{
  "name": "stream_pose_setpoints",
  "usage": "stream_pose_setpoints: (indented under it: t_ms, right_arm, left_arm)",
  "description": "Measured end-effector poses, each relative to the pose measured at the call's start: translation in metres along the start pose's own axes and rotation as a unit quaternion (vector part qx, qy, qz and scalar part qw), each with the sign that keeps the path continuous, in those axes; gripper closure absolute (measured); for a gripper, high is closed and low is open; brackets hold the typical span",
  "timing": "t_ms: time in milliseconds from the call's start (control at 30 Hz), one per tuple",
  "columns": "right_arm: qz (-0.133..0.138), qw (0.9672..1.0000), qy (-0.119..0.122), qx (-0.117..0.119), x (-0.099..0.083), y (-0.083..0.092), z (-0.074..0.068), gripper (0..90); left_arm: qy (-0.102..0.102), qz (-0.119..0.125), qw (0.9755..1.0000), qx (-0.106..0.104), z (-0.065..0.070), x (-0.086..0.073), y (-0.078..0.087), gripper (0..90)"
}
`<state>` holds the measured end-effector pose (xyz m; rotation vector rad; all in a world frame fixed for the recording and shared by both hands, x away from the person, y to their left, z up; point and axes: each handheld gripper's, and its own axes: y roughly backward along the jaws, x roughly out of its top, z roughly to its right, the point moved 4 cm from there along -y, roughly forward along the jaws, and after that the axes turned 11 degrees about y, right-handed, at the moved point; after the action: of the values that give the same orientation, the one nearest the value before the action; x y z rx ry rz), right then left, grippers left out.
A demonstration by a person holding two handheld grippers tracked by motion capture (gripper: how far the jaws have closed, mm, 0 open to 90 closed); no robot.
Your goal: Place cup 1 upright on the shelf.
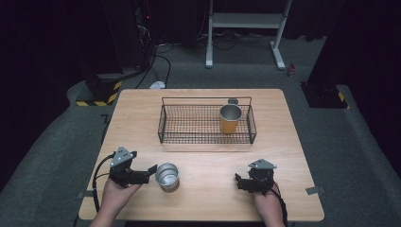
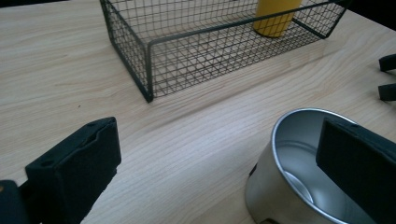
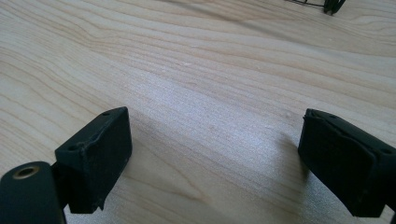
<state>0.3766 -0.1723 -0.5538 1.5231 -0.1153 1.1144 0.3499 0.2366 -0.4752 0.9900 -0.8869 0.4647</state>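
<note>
The wooden table (image 1: 142, 123) is filling the middle of the high view, and a black wire basket (image 1: 163, 124) is sitting across its upper centre with a yellow cup (image 1: 230, 119) standing upright in the basket's right part. Below and left of the basket, in the lower centre-left of the frame, a small steel cup (image 1: 167, 176) is standing upright on the bare wood, mouth up. The left gripper (image 1: 150, 171) is lying just left of that cup with its jaws spread apart; in the left gripper view one jaw is reaching over the cup's (image 2: 299, 177) rim at the lower right while the other is hanging well out over bare table at the lower left, so nothing is being gripped. The right gripper (image 1: 240, 182) is resting at the lower right of the high view, jaws spread wide and empty over plain wood. The step in hand looks like taking hold of the steel cup for the basket. To do it well, the left gripper should be sliding sideways until the cup's wall sits between both pads, staying level so the rim is not being tipped, then closing gently on the thin wall.
</note>
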Motion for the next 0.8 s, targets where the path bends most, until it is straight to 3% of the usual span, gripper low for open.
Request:
stream_pose_setpoints:
  t_ms: [367, 600, 800]
  right_arm:
    - [0.0, 1.0, 0.0, 0.0, 0.0, 0.0, 0.0, 9.8]
    - [0.0, 1.0, -0.001, 0.0, 0.0, 0.0, 0.0, 9.8]
    - [0.0, 1.0, -0.001, 0.0, 0.0, 0.0, 0.0, 9.8]
  left_arm:
    - [-0.012, 0.001, 0.9992, -0.037, 0.021, 0.001, -0.001, 0.4]
    - [-0.014, 0.0, 0.9977, -0.066, 0.037, -0.001, -0.002, 0.2]
    - [-0.028, -0.002, 0.9963, -0.081, 0.05, -0.005, -0.006, 0.0]
